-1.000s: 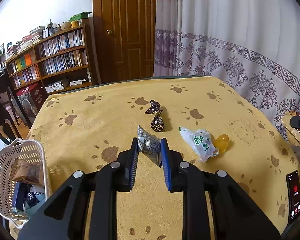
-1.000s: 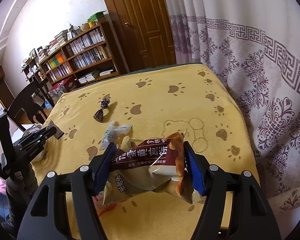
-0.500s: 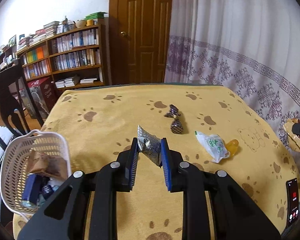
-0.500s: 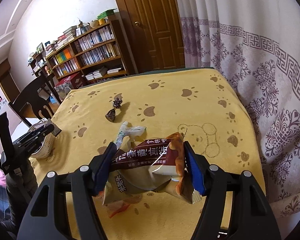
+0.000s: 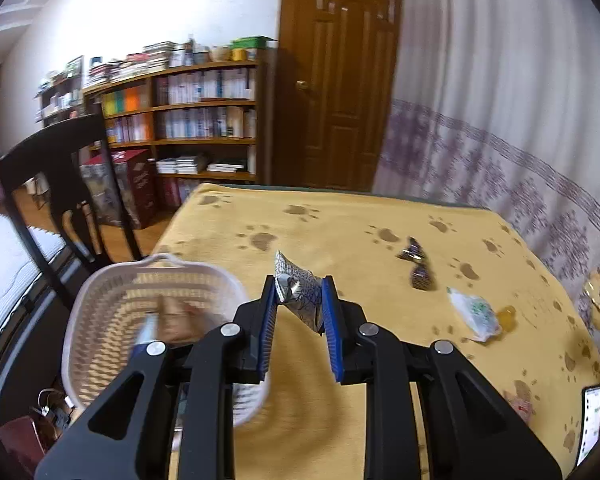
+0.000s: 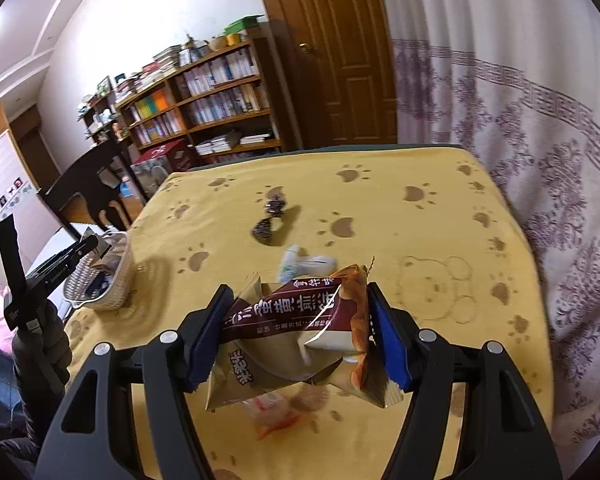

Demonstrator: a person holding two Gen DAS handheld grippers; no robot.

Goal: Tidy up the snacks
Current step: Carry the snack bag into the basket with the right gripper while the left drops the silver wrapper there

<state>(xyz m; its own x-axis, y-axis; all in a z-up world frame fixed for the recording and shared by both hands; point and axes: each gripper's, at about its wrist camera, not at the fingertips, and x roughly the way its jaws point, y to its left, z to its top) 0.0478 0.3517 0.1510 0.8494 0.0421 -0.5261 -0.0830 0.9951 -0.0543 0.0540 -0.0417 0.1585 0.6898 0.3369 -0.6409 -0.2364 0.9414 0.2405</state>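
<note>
Left wrist view: the left gripper [image 5: 299,308] pinches a small silver snack packet [image 5: 298,294] between nearly closed blue pads, beside a white basket [image 5: 100,312] at the yellow tablecloth's [image 5: 340,224] edge. Right wrist view: the right gripper [image 6: 298,336] clamps a brown snack bag [image 6: 300,328], jaws moderately apart; farther off lie a white packet [image 6: 306,266] and dark wrapped candies [image 6: 268,220].

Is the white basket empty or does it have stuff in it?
Not empty. The white plastic lattice basket at the table's edge already holds a few packets, blurred in the left wrist view; what they are, cannot tell.
</note>
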